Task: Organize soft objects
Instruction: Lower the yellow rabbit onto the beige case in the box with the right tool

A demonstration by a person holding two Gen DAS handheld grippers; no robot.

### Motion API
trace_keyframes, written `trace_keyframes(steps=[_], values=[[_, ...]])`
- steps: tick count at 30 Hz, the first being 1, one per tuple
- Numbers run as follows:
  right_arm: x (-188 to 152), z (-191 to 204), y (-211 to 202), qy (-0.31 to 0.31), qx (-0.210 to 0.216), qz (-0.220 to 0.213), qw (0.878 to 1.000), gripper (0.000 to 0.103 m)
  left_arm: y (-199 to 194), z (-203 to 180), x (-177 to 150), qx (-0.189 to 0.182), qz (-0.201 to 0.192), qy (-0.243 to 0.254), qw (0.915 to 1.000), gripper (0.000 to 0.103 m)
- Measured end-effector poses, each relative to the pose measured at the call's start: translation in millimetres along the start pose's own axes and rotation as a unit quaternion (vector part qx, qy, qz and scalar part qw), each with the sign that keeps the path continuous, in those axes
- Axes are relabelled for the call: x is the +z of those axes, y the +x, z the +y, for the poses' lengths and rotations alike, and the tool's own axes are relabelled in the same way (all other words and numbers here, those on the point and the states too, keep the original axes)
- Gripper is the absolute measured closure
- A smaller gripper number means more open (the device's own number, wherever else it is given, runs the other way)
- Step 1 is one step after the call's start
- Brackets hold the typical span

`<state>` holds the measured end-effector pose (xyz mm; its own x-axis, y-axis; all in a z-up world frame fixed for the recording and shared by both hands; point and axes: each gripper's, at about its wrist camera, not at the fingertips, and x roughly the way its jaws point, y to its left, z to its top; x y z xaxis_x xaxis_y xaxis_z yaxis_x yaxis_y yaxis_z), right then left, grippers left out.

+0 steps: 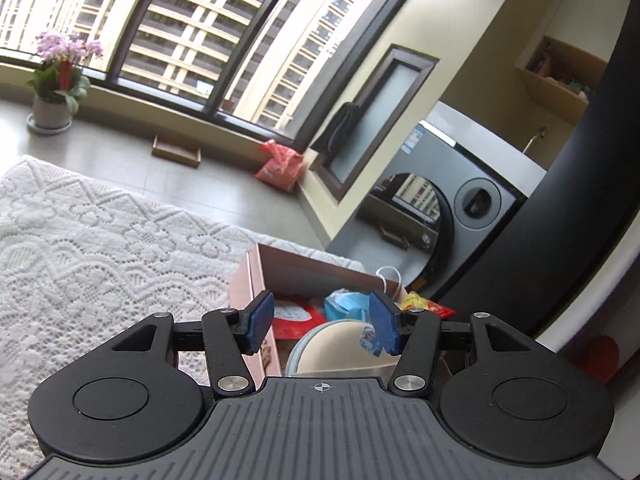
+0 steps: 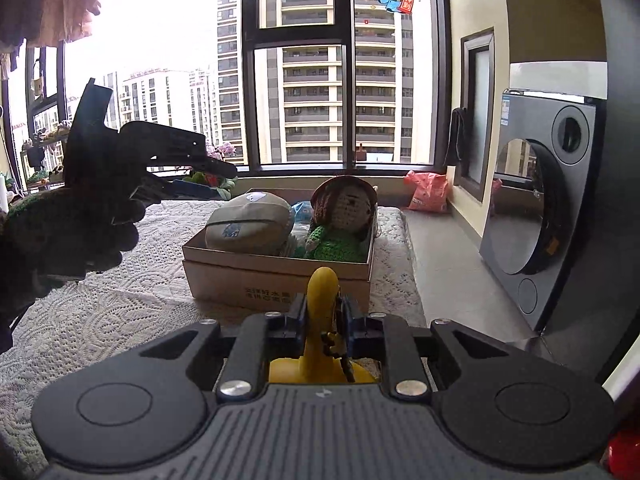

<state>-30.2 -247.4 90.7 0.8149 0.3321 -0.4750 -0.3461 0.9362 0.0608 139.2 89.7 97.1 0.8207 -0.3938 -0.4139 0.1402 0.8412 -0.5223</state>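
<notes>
Right gripper (image 2: 325, 322) is clamped on a yellow soft toy (image 2: 322, 292); the toy sticks up between the fingers, a dark bit hanging on its right side, more yellow showing below the jaws. It sits just in front of the box (image 2: 276, 276), low over the lace cover (image 2: 120, 320) of the counter.

Left gripper (image 1: 322, 326) has jaws wide, blue pads (image 1: 258, 320) apart, nothing between them. It hangs over the box (image 1: 250, 280) and looks down into it. In the right wrist view the left gripper (image 2: 188, 188) shows from the side, above and left of the box, held by a dark gloved hand (image 2: 68, 236).

Box contents:
- grey cap (image 2: 250, 224) at left, seen also as a beige cap (image 1: 340, 344) with a small picture patch right under the left gripper
- crochet doll (image 2: 344, 216), brown hair, green body, at right, leaning on the box wall
- blue packet (image 1: 346, 304) and red-white packet (image 1: 294, 316) further back
- yellow-red packet (image 1: 424, 306) at the box's far right edge

Around: washer (image 2: 540, 216) to the right on the floor, pink bag (image 2: 428, 192) by the window, flower pot (image 1: 56, 88) on the sill.
</notes>
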Motion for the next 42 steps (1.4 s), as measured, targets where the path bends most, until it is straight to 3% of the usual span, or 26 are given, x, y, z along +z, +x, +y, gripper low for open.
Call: trace_keyframes(steps=[3, 6, 7, 9, 12, 15, 17, 19, 21, 23, 27, 31, 35, 37, 38, 39, 42], values=[[23, -5, 4, 0.001, 0.006, -0.016, 1.0, 0.086, -10, -12, -10, -0.051, 0.024, 0.028, 0.998, 0.059], [62, -3, 10, -0.014, 0.011, -0.048, 0.999, 0.086, 12, -19, -32, -0.066, 0.078, 0.038, 0.994, 0.06], [80, 0, 15, -0.023, 0.013, -0.062, 0.998, 0.086, 18, -20, -37, -0.058, 0.078, 0.048, 0.9941, 0.06], [116, 8, 29, -0.036, 0.015, -0.088, 0.995, 0.086, 23, -25, -42, -0.007, 0.05, 0.093, 0.9944, 0.059], [168, 26, 66, -0.045, 0.021, -0.128, 0.991, 0.086, 23, -15, -36, -0.025, 0.053, 0.07, 0.9958, 0.061], [189, 45, 111, -0.053, 0.012, -0.141, 0.989, 0.086, 4, 3, -35, -0.054, 0.034, 0.04, 0.9972, 0.062], [187, 57, 147, -0.059, 0.008, -0.117, 0.991, 0.086, -13, 15, -39, -0.057, 0.013, 0.037, 0.9976, 0.062], [169, 68, 185, -0.068, 0.014, -0.065, 0.996, 0.086, -25, 26, -43, -0.061, -0.002, 0.028, 0.9978, 0.062], [144, 72, 224, -0.061, 0.021, 0.02, 0.998, 0.086, -32, 39, -46, -0.073, -0.016, 0.009, 0.9972, 0.062], [117, 74, 240, -0.061, 0.013, 0.052, 0.997, 0.085, -34, 49, -47, -0.086, -0.021, -0.006, 0.996, 0.062], [110, 72, 239, -0.035, 0.035, 0.065, 0.997, 0.085, -31, 58, -49, -0.108, -0.015, -0.025, 0.9938, 0.062], [116, 68, 253, -0.017, 0.04, 0.094, 0.995, 0.085, -28, 63, -56, -0.103, 0.002, -0.027, 0.9943, 0.062], [119, 73, 247, -0.04, 0.042, 0.085, 0.995, 0.081, -26, 55, -57, -0.105, 0.011, -0.017, 0.9943, 0.062], [126, 73, 234, -0.052, 0.045, 0.077, 0.995, 0.068, -26, 48, -55, -0.1, 0.016, -0.006, 0.9948, 0.062], [128, 72, 224, -0.058, 0.042, 0.065, 0.995, 0.048, -26, 43, -55, -0.092, 0.018, 0.004, 0.9956, 0.062], [130, 70, 210, -0.065, 0.045, 0.052, 0.996, 0.039, -25, 37, -54, -0.083, 0.019, 0.014, 0.9963, 0.062], [126, 58, 166, -0.078, 0.056, 0.018, 0.995, 0.038, -22, 23, -54, -0.053, 0.026, 0.042, 0.9974, 0.062]])
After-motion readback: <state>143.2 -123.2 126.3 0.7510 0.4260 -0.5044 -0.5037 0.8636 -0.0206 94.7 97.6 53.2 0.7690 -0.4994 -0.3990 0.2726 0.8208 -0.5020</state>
